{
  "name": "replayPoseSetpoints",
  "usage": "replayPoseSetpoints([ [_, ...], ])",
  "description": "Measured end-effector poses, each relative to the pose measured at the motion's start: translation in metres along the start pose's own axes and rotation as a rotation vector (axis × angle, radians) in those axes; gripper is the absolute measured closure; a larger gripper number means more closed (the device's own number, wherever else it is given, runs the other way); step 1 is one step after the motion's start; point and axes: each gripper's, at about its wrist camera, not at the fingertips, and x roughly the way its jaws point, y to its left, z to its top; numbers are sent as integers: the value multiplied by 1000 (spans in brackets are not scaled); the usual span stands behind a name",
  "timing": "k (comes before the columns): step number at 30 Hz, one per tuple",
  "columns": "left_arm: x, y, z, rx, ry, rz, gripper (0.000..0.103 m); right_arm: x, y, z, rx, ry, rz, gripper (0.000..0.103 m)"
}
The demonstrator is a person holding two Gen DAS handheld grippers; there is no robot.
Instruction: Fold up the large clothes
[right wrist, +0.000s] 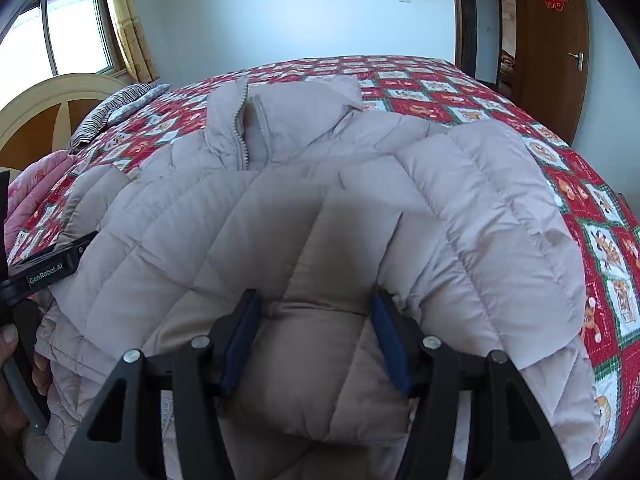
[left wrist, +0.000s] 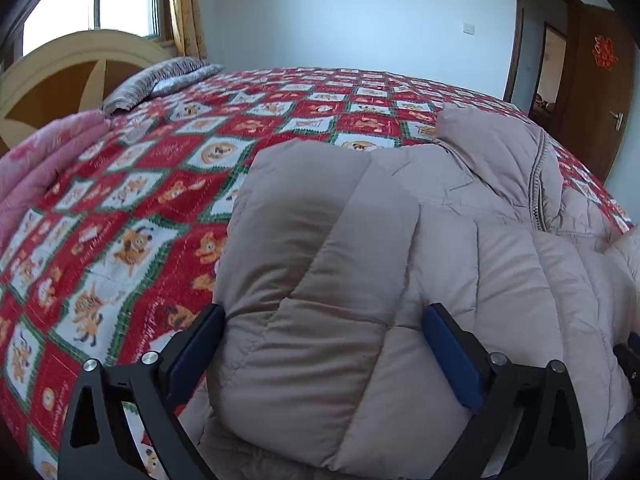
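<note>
With both the left gripper [left wrist: 324,348] and right gripper [right wrist: 316,338] spread unclamped over the puffy jacket [right wrist: 280,208] at the bed's [right wrist: 460,100] near edge, press each folded hem flat, since the padding likely springs back.

A red patterned bed [right wrist: 480,108] carries the beige puffer jacket [right wrist: 280,200], pillow [right wrist: 116,108] and pink quilt [left wrist: 44,168].

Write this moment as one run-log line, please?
stage: folding | item: puffer jacket on bed | left gripper: open over folded sleeve | right gripper: open, straddling padded fold
</note>
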Motion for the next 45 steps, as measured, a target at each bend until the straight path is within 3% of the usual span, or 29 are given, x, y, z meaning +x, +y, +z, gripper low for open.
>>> replayPoseSetpoints([
  [28,14,1,-3,-4,38,18,1,17,21,0,-103,47,-120,41],
  [31,14,0,-3,-2,38,22,1,6,19,8,-83,63,-102,42],
  [36,14,0,-3,-5,36,20,1,-25,36,25,-69,-38,-74,41],
  [40,14,0,-3,-5,36,20,1,-8,61,34,-107,-7,-13,42],
  [45,14,1,-3,-4,36,21,1,27,71,27,-136,46,-25,41],
])
